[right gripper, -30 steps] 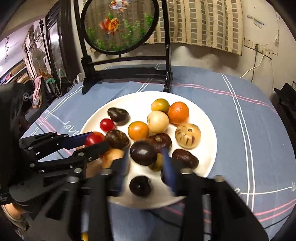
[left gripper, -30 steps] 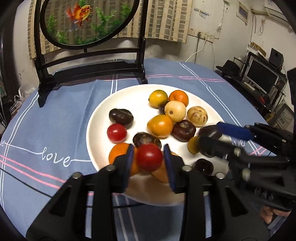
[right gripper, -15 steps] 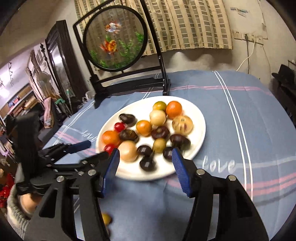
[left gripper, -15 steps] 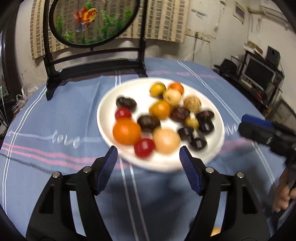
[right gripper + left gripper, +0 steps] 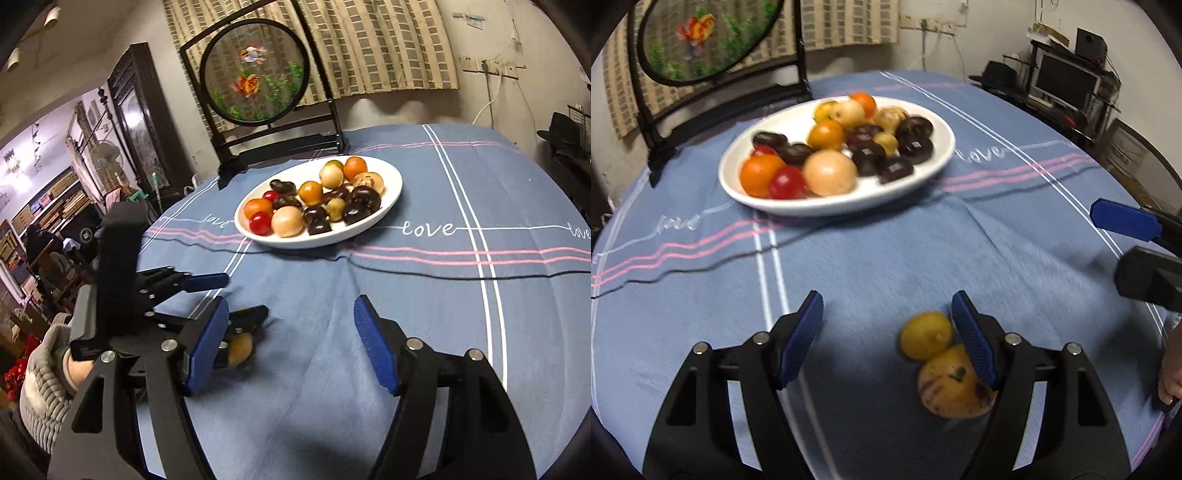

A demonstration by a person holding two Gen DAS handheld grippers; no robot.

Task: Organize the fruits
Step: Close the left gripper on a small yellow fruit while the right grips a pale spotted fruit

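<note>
A white plate (image 5: 849, 206) (image 5: 332, 240) holds several fruits: orange, red, pale, yellow and dark ones. On the blue cloth near me lie a small yellow fruit (image 5: 925, 336) and a bigger speckled yellow fruit (image 5: 955, 387). My left gripper (image 5: 888, 314) (image 5: 236, 299) stands open over them. The small fruit sits just inside its right finger, untouched, and that finger partly hides the speckled one. My right gripper (image 5: 290, 317) (image 5: 1123, 221) hovers over bare cloth, its jaws opening with nothing between them. In the right wrist view only one yellow fruit (image 5: 240, 349) shows, under the left gripper.
A round fish screen on a black stand (image 5: 255, 74) (image 5: 701, 37) rises behind the plate. A monitor and shelves (image 5: 1060, 81) crowd the right side beyond the table. A gloved hand (image 5: 44, 373) holds the left gripper. The tablecloth (image 5: 443, 314) has wrinkles.
Both grippers let go of their fruits, a red one and a dark one, on the plate. They opened and drew back to the near cloth. The left now hangs over two yellow fruits.
</note>
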